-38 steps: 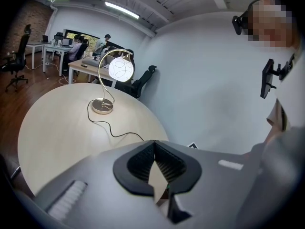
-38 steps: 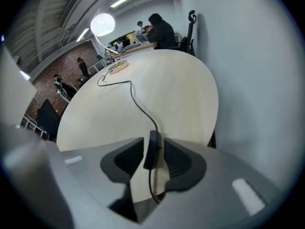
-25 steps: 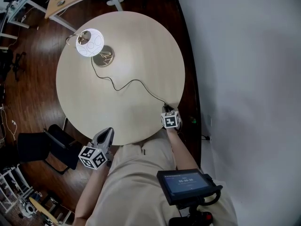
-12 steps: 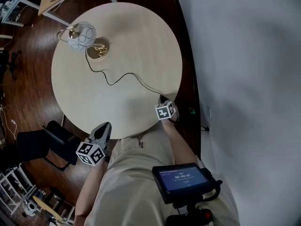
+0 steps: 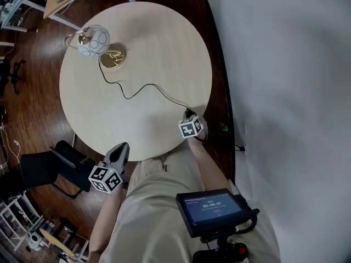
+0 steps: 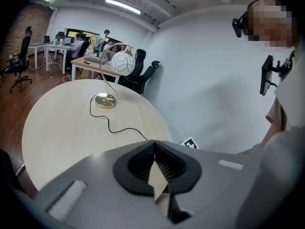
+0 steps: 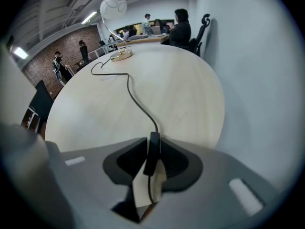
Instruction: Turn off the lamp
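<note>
Jaws (right, just widened) on switch (image 7: 152, 152)

Right gripper (image 7: 151, 144) low over the near edge of the round pale wooden table (image 7: 186, 94), jaws just easing open. The slim black inline switch (image 7: 152, 155) sits between them, pads against both its sides. Its thin black cord (image 7: 135, 98) snakes away (one lazy curve) to the brass-based lamp with a white globe shade (image 7: 113, 6) at the far rim.
</note>
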### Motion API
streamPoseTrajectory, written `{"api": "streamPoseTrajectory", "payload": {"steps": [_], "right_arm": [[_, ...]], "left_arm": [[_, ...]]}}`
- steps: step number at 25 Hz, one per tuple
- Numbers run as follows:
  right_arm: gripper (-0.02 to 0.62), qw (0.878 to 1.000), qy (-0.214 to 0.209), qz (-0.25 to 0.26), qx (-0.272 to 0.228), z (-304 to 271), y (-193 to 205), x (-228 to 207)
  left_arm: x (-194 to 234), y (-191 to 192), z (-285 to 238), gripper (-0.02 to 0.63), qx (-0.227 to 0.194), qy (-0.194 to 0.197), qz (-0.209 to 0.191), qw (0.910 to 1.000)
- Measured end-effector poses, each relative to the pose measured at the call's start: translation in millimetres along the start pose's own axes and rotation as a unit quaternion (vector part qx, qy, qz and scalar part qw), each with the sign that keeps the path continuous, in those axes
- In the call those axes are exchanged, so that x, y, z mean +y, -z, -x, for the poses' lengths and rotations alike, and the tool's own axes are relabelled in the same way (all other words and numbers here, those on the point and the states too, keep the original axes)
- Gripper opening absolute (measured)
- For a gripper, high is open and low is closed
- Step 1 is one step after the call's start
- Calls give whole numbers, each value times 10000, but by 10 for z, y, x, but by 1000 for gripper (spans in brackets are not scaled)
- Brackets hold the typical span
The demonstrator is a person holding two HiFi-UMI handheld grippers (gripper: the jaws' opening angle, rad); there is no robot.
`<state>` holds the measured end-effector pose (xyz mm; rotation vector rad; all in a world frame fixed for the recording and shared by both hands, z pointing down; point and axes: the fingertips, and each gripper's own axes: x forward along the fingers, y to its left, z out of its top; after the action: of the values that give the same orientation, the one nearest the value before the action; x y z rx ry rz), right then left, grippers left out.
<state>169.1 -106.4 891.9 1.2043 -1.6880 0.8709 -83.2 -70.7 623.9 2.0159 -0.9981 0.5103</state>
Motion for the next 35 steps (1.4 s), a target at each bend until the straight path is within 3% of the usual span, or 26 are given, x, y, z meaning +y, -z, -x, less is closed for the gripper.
{"api": "streamPoseTrajectory", "payload": {"steps": [4,7,15,20,23,27,35], "right_arm": [[178,9993,22,-40,-381,54,-127,2],[195,9970,-27,-79,-766,168,-288,21],[161,9903,-197,13,-1376,563,-618,213],[135,9851,38,20,-1718,905,-838,218],[135,9817,222,-250,-1874,1160,-857,266],[123,9724,330,-707,-2197,1537,-903,442],[108,9448,475,-768,-3151,2527,-1032,1090]], "left_arm": [[-4,51,26,-22,-44,-37,56,10000],[11,87,59,-21,-103,-64,105,9999],[182,205,219,-21,-399,-80,224,9989],[252,148,295,-21,-613,258,27,9978],[260,160,524,-22,-676,476,-146,9965],[410,171,903,-21,-881,610,-336,9937],[830,364,1649,-22,-1426,703,-357,9866]]}}
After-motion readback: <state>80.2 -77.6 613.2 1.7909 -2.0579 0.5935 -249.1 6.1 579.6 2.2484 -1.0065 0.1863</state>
